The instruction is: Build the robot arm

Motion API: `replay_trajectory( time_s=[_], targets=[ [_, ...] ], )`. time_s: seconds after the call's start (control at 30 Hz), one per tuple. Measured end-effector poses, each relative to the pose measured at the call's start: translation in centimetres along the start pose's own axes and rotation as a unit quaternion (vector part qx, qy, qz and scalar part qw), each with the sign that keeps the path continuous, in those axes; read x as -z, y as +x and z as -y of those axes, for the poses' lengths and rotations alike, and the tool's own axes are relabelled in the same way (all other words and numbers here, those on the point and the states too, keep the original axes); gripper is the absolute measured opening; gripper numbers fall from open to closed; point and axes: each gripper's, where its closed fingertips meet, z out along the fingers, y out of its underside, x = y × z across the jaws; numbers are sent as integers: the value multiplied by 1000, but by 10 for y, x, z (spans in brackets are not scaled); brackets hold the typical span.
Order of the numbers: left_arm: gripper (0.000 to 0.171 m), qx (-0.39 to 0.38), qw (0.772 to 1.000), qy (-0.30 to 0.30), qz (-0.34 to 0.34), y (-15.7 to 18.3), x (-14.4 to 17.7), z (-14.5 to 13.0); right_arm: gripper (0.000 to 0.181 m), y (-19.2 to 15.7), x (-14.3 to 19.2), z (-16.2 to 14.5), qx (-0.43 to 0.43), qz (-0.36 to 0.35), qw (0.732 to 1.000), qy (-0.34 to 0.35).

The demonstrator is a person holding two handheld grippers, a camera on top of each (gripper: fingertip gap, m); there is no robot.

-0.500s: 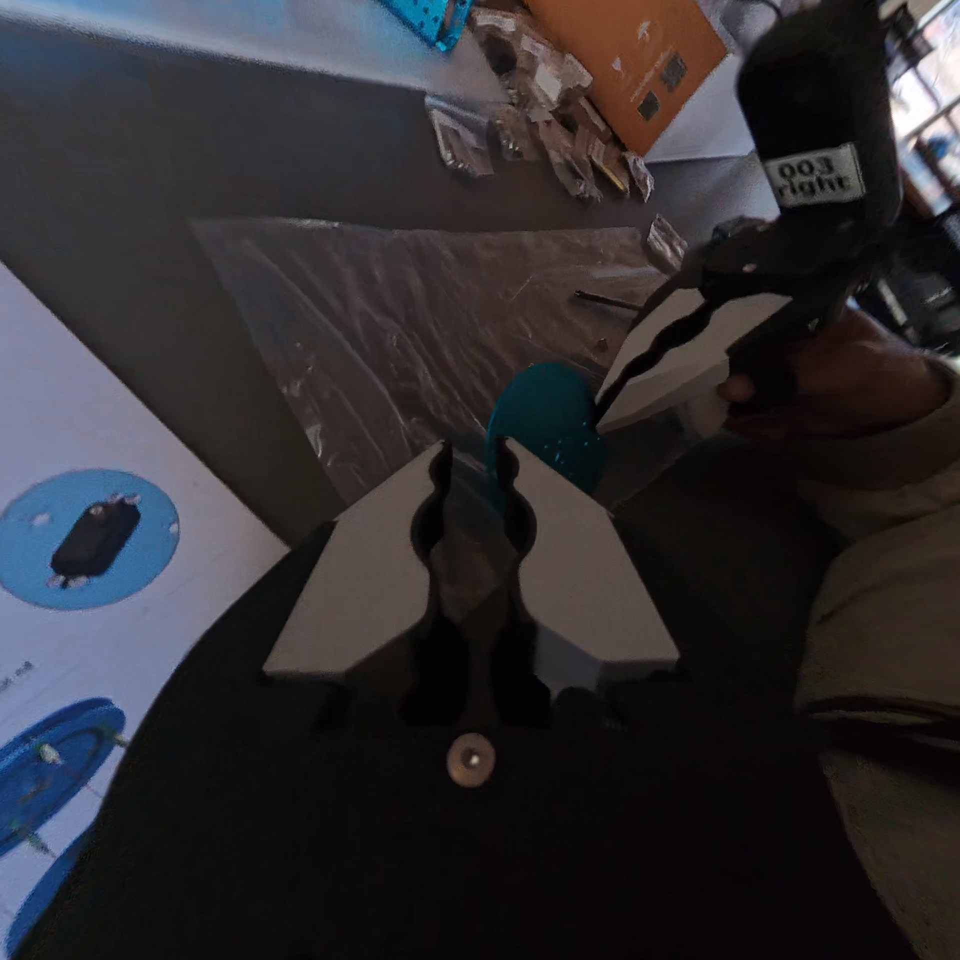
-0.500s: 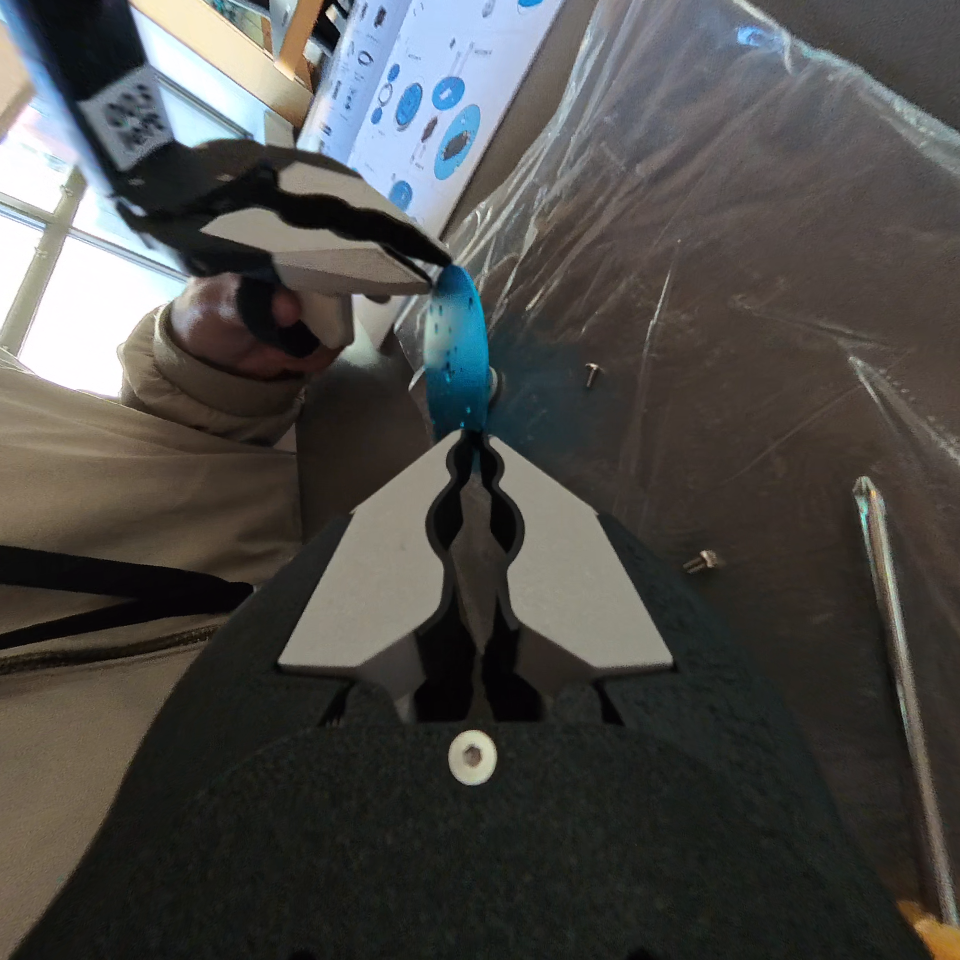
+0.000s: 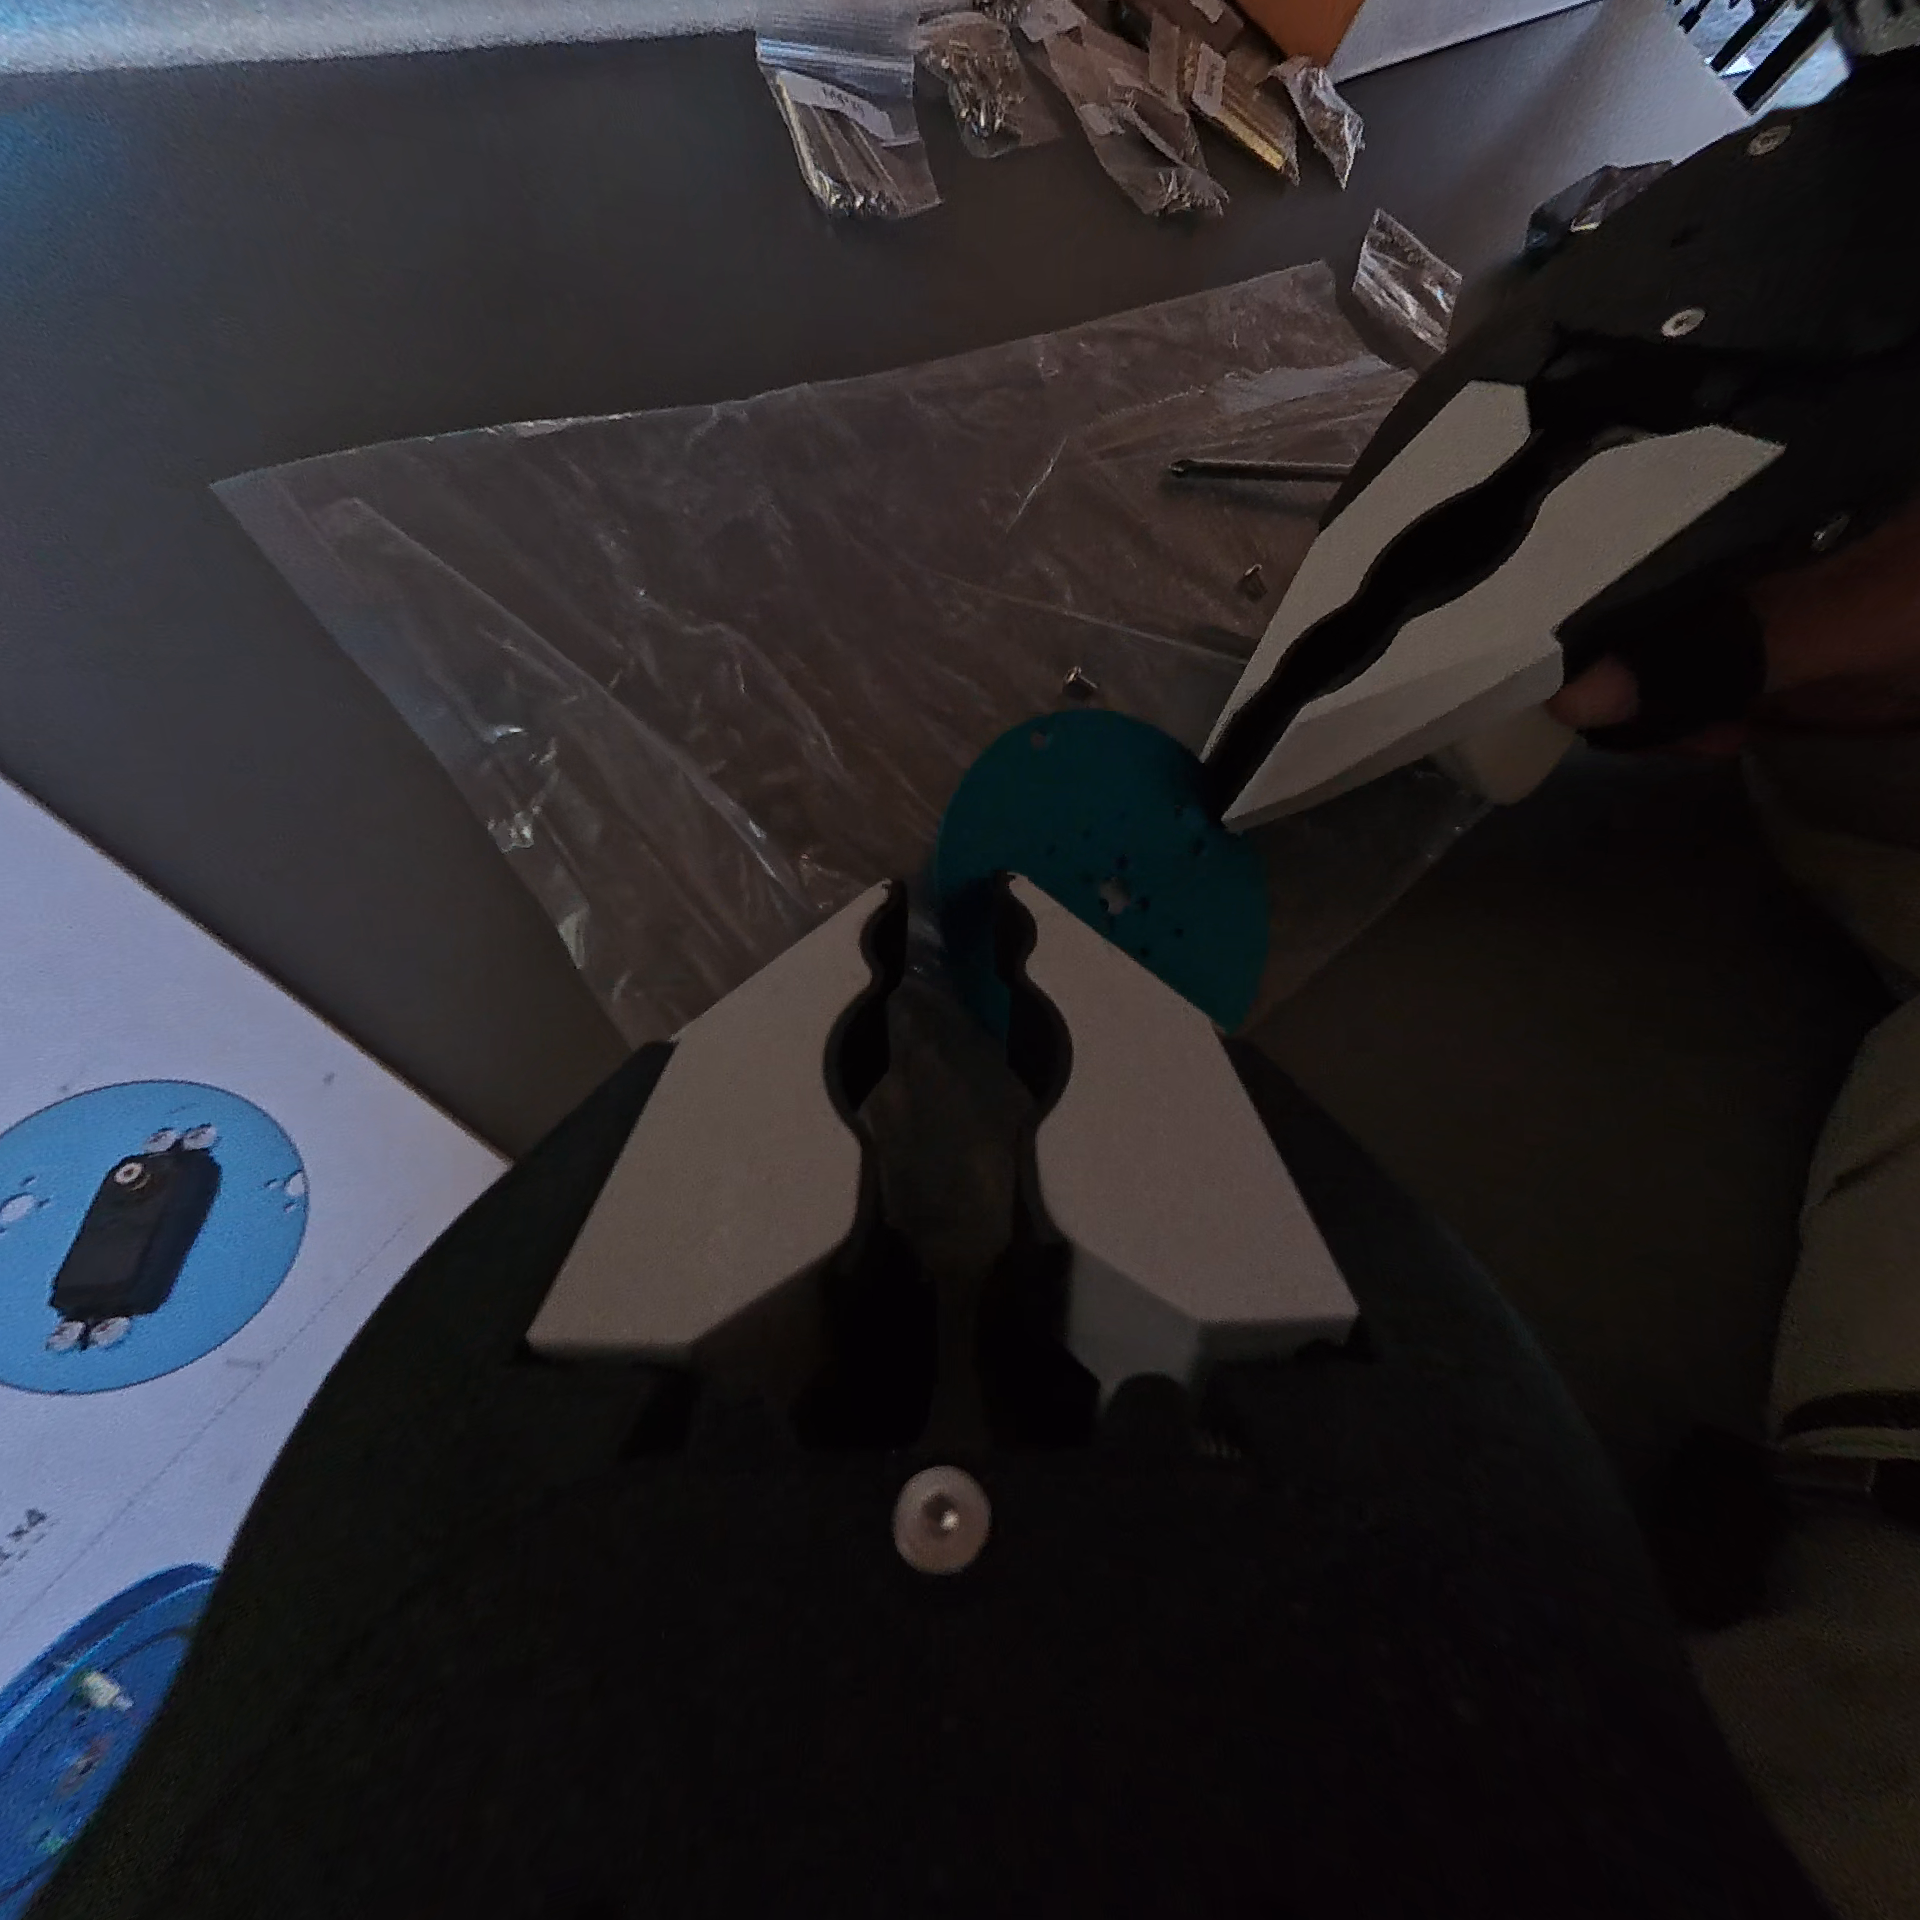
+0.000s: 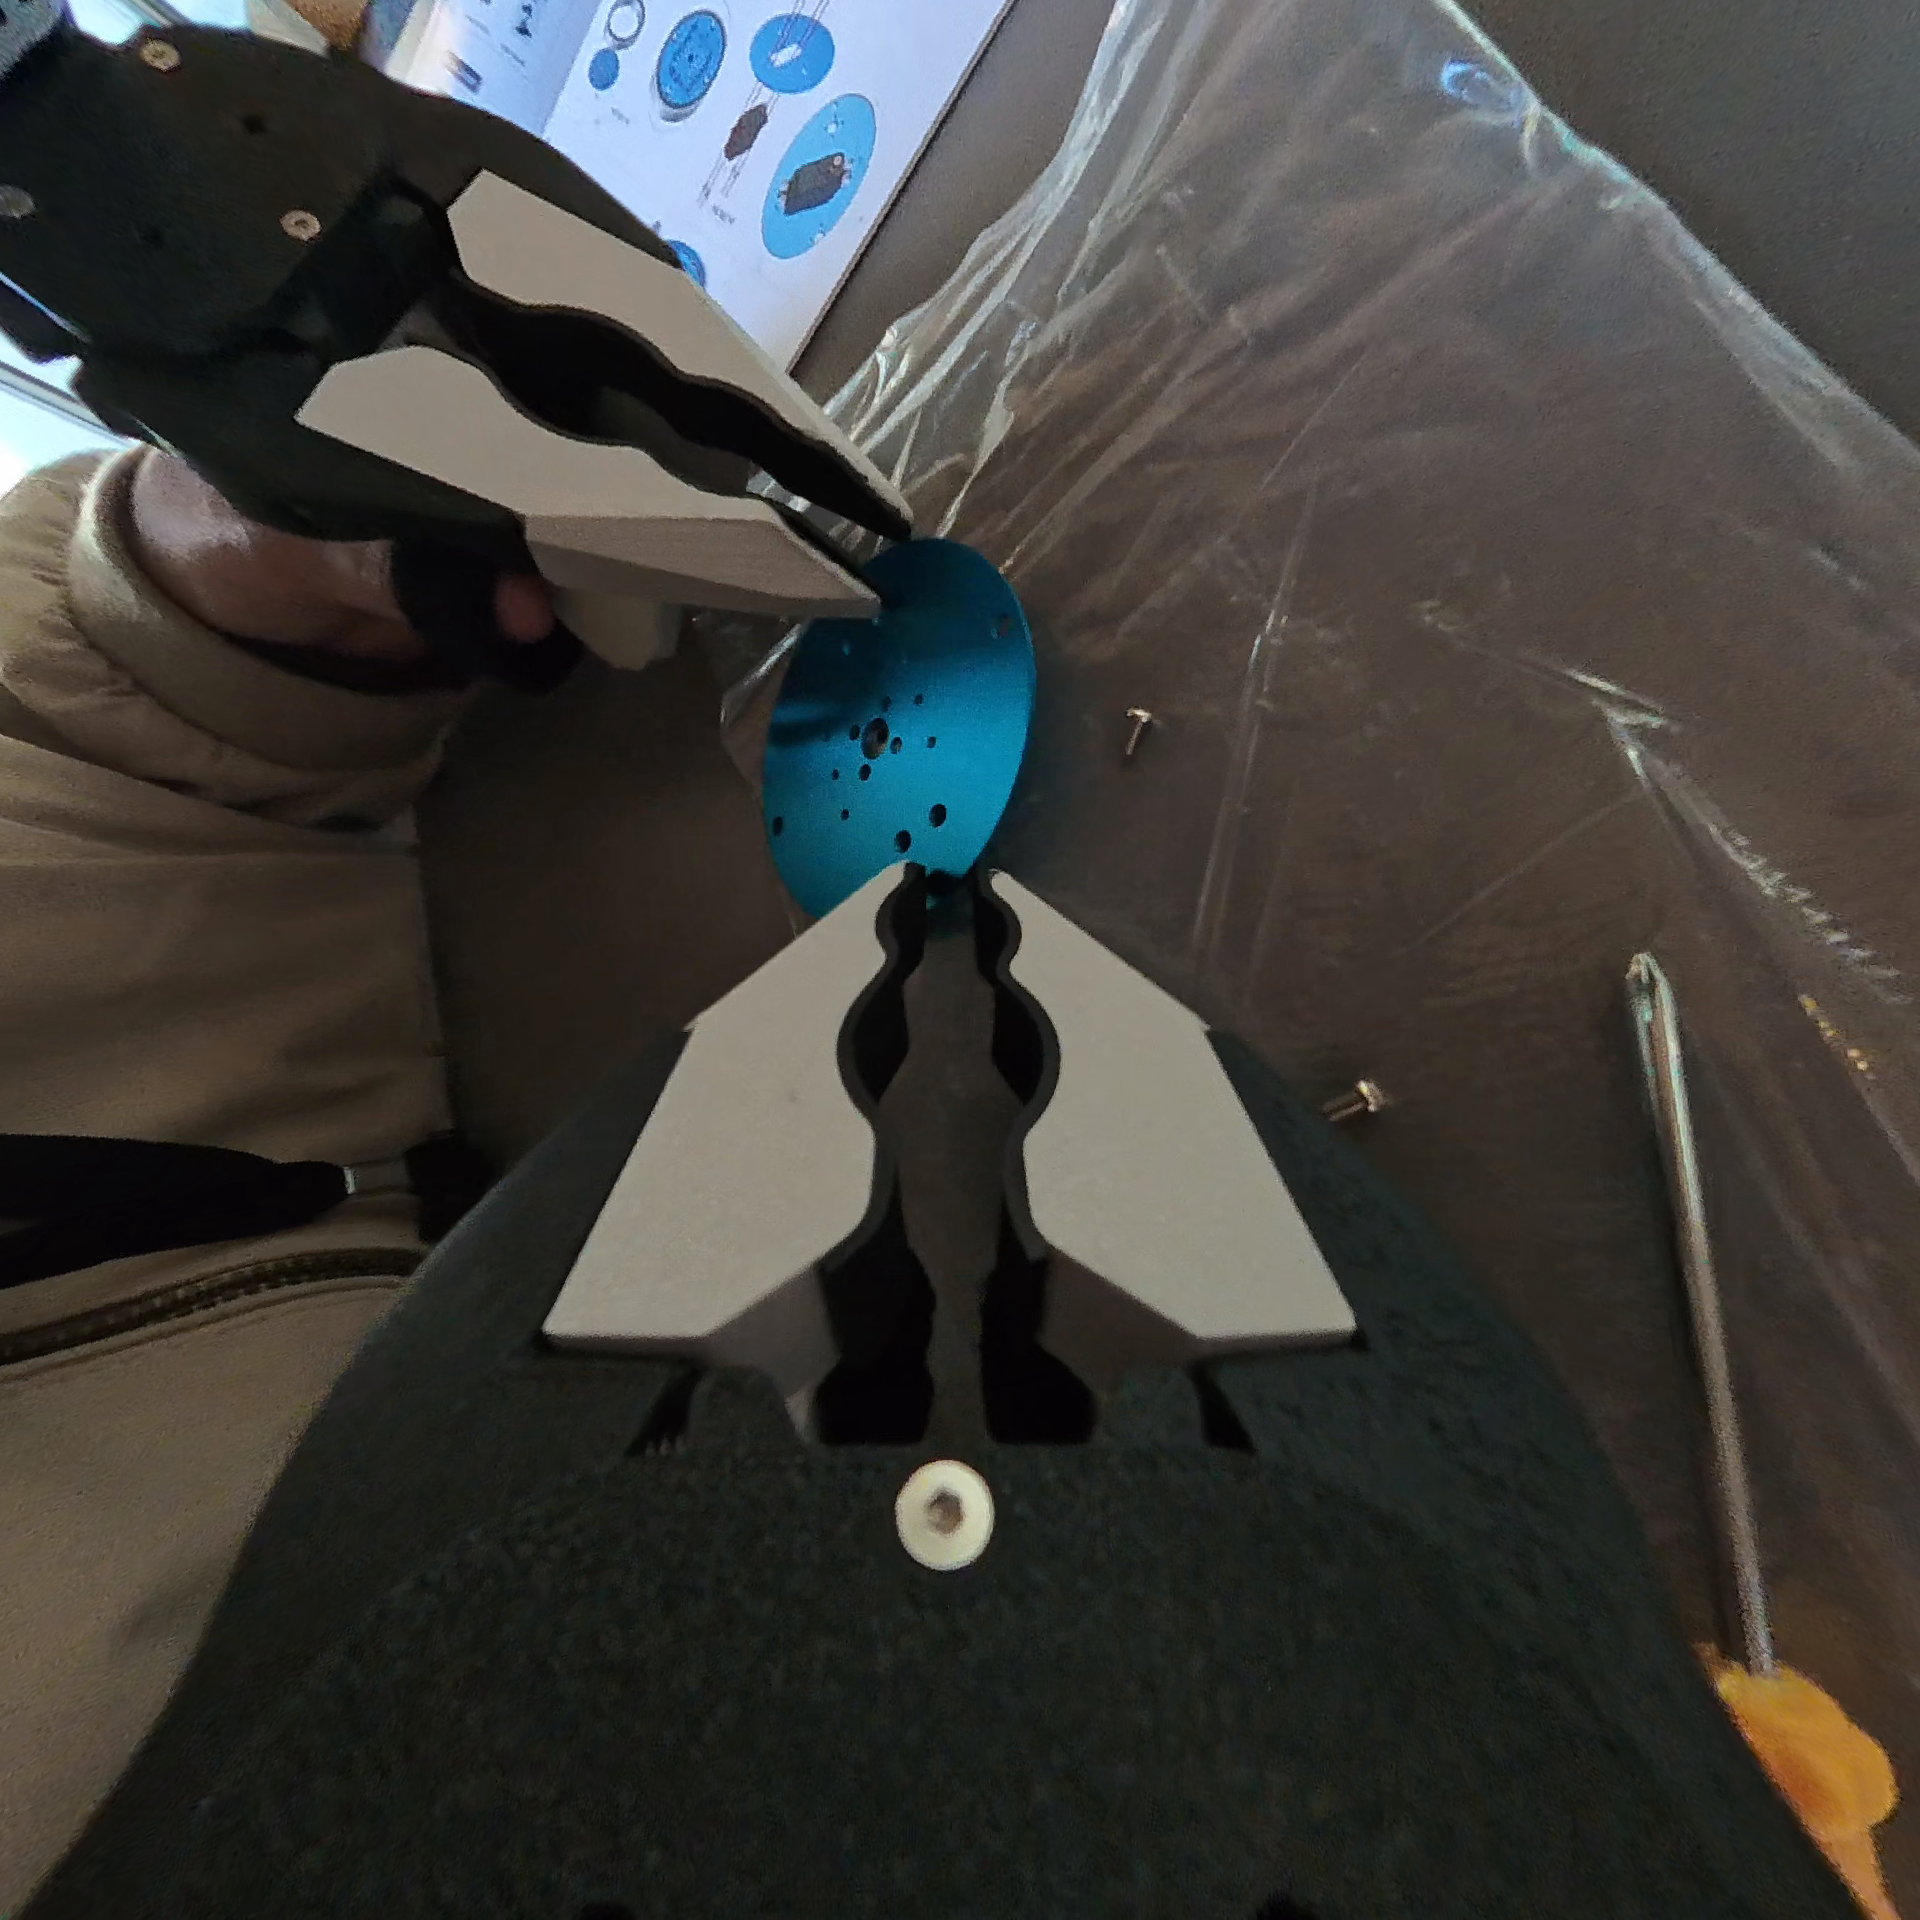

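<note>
Left wrist view, from left to right: a white instruction sheet (image 3: 156,1039) with blue diagrams fills the lower left. A clear plastic bag (image 3: 779,603) lies flat across the middle of the dark table (image 3: 312,260). Small packets of hardware (image 3: 1039,94) sit along the top edge. At centre, the left gripper (image 3: 948,891) is parted, its jaws released, with the edge of a blue perforated metal disc (image 3: 1122,894) just beyond its tips. At the right, the right gripper (image 3: 1231,790) meets the disc's upper rim.

Right wrist view: the left gripper (image 4: 883,571) comes in from the upper left, its tips at the disc's (image 4: 904,727) top edge. The right gripper (image 4: 945,883) sits at the bottom rim, jaws slightly apart; whether they pinch the rim I cannot tell. A screwdriver (image 4: 1704,1351) and loose screws (image 4: 1351,1101) lie to the right.

The disc looks thin, rigid, light and smooth, probably slippery; its rim seems the best place to take hold.
</note>
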Motion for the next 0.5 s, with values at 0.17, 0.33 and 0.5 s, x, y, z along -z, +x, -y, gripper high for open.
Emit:
replay_trajectory(
  time_s=[0.17, 0.33, 0.5],
  targets=[
    [16, 1, 1000, 6, 6, -2, 1, 1, 8, -1, -2, 1, 3, 0, 1000, 1],
    [16, 5, 1000, -1, 7, -2, 0, -1, 8, -1, -2, 2, -1, 3, 1000, 6],
    [16, -2, 1000, -8, 8, -1, -2, -3, 11, -1, -1, 1, 17, -5, 1000, 2]
  ],
)
